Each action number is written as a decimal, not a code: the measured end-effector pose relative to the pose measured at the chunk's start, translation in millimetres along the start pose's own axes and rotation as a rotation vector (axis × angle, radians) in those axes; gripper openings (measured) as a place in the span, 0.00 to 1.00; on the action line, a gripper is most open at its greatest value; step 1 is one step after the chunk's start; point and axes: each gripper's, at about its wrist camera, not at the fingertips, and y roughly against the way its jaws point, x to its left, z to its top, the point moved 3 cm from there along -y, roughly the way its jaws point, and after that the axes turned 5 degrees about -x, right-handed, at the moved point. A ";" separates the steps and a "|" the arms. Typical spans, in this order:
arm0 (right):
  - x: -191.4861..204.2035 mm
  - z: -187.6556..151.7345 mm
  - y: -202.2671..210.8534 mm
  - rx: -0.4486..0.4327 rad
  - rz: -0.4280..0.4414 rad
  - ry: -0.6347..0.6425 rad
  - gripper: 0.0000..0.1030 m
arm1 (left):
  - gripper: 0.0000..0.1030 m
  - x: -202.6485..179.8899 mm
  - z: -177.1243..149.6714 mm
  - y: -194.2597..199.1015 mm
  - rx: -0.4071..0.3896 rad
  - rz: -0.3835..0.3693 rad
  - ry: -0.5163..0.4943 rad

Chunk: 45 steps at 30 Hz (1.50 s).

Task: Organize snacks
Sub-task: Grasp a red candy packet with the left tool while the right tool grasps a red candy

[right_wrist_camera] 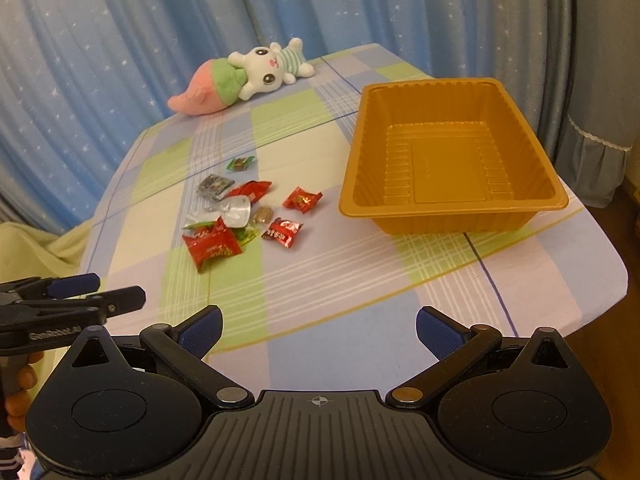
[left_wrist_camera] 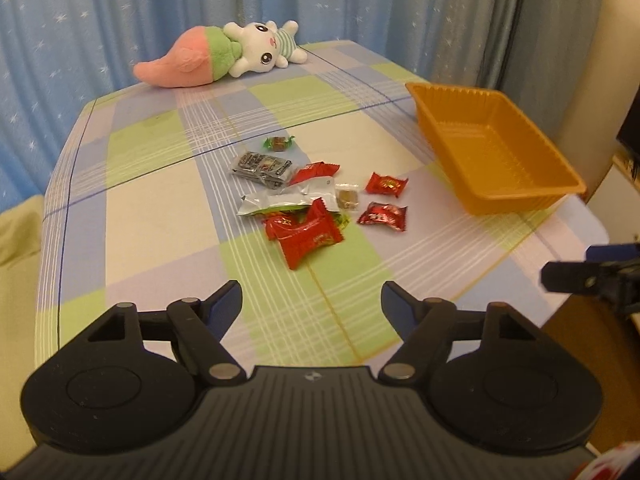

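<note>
On the checked tablecloth the orange tray lies long axis running away; both tools spread, empty.

Both held level, side by side — left gripper and right gripper spread wide, holding nothing.

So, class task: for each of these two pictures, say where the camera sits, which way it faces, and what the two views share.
Left wrist view: on the left tool, facing forward over the table at the snack pile; its own open fingers show, the right tool at the right edge.
Right wrist view: on the right tool, facing the orange tray; own open fingers, the left tool and hand at left.
Shared: snacks, tray, plush toy, checked tablecloth, blue curtain.
</note>
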 end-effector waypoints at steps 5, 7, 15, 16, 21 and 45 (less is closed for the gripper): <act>-2.4 1.0 -12.3 -0.001 -0.031 -0.033 1.00 | 0.60 7.2 -0.2 -29.2 0.012 -0.014 -0.081; -3.6 0.9 -17.3 0.003 -0.046 -0.048 1.00 | 0.56 8.8 1.3 -40.4 0.013 -0.020 -0.113; -9.5 2.9 -29.1 0.009 -0.113 -0.111 1.00 | 0.47 8.2 8.6 -82.4 0.014 -0.047 -0.274; -10.3 3.1 -29.8 0.009 -0.121 -0.118 1.00 | 0.47 6.9 9.6 -86.4 0.014 -0.050 -0.298; -12.1 3.9 -33.5 0.014 -0.154 -0.151 1.00 | 0.47 -0.9 12.7 -101.4 0.005 -0.070 -0.411; 7.3 15.5 -61.2 0.028 -0.154 -0.114 1.00 | 0.23 0.7 11.1 -130.9 0.058 -0.170 -0.497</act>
